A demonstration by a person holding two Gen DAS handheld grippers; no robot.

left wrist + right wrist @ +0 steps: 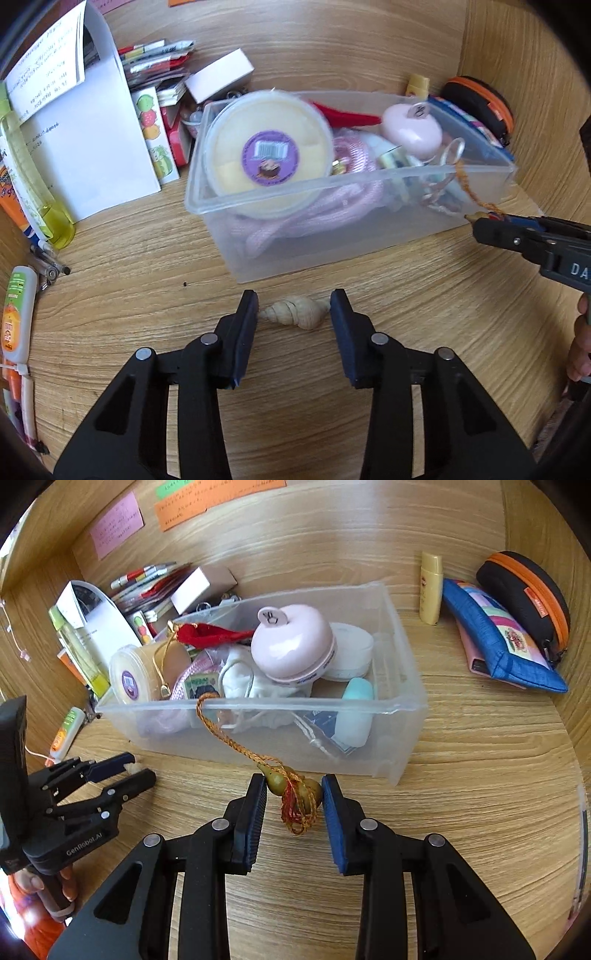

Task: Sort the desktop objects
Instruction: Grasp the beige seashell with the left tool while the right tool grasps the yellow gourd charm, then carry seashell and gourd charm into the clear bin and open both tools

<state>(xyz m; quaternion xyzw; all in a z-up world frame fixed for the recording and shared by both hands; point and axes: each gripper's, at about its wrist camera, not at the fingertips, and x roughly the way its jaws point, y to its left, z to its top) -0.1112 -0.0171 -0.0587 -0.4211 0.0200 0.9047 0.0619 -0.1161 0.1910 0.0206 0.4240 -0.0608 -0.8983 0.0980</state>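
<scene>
- Seashell (295, 314) lies on the wooden desk (147, 240) just in front of the clear plastic bin (332, 214); in the left wrist view we see it between the two pads of the left gripper (293, 314), which pinch it at its ends.
- Same view: the bin holds a round yellow tub (267, 147), a pink case (412, 129) and pink cord (295, 221). At the right edge the right gripper (480, 223) comes in, a braided orange cord (469, 184) running from it up over the bin's rim.
- In the right wrist view we see the right gripper (294, 794) clamped on a small gourd charm (295, 786) with a red tassel, just in front of the bin (402, 716); its cord (229, 738) trails back into the bin.
- At the left of that view the left gripper (135, 770) sits low over the desk (480, 775) with something pale between its tips, probably the shell, though it is too small to be sure.
</scene>
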